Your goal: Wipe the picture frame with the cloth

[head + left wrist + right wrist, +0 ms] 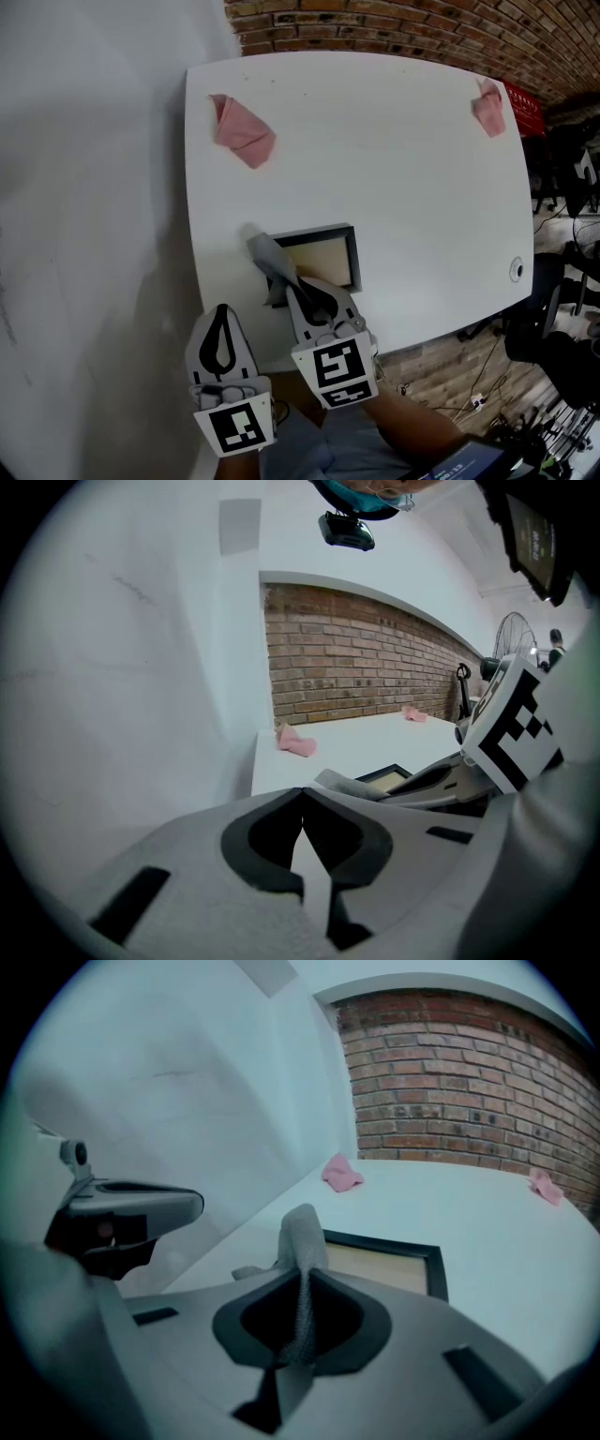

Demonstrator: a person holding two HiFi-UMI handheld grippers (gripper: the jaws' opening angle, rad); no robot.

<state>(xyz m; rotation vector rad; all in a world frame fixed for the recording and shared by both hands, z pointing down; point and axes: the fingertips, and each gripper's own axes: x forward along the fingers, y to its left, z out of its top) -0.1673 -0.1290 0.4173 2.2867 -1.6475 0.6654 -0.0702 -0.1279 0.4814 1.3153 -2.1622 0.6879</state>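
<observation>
Presently: right gripper point(302, 1288), clamped on grey cloth point(301, 1234). Cloth soft, limp and light; it drapes onto the frame's left edge. Frame point(353, 253), dark rim, pale panel, flat on table point(412, 178) near its front edge. Judged light, rigid, likely to slide under wiping; best steadied at a rim corner. Left gripper point(222, 317), jaws together, empty, just beside. Pink cloths point(242, 133) at far corners.

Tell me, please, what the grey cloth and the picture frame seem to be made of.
Grey cloth: soft woven or knitted fabric, matte. A fine weave shows and it folds limply.
Picture frame: rigid dark border, matte black, perhaps painted wood or plastic; I cannot tell which. Its pale beige inner face looks flat and dull.
</observation>
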